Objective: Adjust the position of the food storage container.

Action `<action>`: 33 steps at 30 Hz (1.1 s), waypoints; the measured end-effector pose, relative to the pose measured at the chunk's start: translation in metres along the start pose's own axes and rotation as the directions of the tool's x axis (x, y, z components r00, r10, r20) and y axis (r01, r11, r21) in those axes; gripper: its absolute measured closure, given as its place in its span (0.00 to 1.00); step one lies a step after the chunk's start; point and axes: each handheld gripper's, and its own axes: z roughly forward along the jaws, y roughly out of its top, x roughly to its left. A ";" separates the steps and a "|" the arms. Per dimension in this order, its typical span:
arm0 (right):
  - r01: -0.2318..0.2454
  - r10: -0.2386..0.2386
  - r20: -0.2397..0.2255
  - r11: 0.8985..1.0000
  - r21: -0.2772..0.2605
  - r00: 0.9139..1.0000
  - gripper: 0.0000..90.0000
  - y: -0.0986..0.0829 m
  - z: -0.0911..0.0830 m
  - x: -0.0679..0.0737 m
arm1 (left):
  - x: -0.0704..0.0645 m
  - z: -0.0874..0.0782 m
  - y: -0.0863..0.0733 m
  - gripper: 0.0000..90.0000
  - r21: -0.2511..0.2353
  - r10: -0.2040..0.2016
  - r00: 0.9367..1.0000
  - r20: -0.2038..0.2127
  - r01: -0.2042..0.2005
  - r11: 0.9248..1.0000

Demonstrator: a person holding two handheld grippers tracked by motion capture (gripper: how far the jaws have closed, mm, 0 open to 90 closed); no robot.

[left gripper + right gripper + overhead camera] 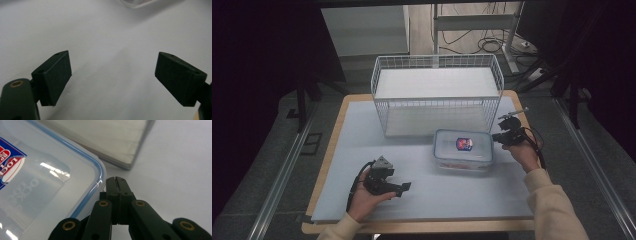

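Note:
A clear plastic container with a blue-rimmed lid and a red and blue sticker sits on the white mat, just in front of the wire basket. My right gripper is at the container's right edge. In the right gripper view its jaws are shut flat against each other, with the gripper right beside the lid's rounded corner and nothing seen between them. My left gripper lies low over the bare mat at the front left. Its jaws stand wide open and empty.
A white wire basket with a pale liner stands at the back middle of the table; its base edge lies just beyond the container. The white mat covers the wooden tabletop. Dark curtains and cables surround the table.

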 end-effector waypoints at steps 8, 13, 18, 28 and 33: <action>0.059 -0.060 -0.041 0.998 -0.014 0.997 1.00 0.008 0.010 0.021 | 0.009 -0.008 -0.002 0.15 -0.022 -0.031 0.999 -0.014 0.031 0.999; 0.084 -0.085 -0.060 0.996 -0.026 0.995 1.00 0.013 0.016 0.033 | 0.012 -0.010 -0.004 0.15 -0.024 -0.036 0.999 -0.018 0.036 0.999; 0.106 -0.108 -0.080 0.994 -0.038 0.991 1.00 0.017 0.022 0.048 | 0.015 -0.014 -0.005 0.15 -0.034 -0.047 0.999 -0.023 0.046 0.998; 0.124 -0.130 -0.113 0.990 -0.061 0.985 1.00 0.019 0.024 0.060 | 0.017 -0.015 -0.005 0.15 -0.037 -0.053 0.998 -0.028 0.052 0.998; 0.089 -0.102 -0.090 0.985 -0.146 0.991 1.00 0.010 0.005 0.057 | 0.019 -0.017 -0.006 0.15 -0.045 -0.065 0.997 -0.032 0.063 0.997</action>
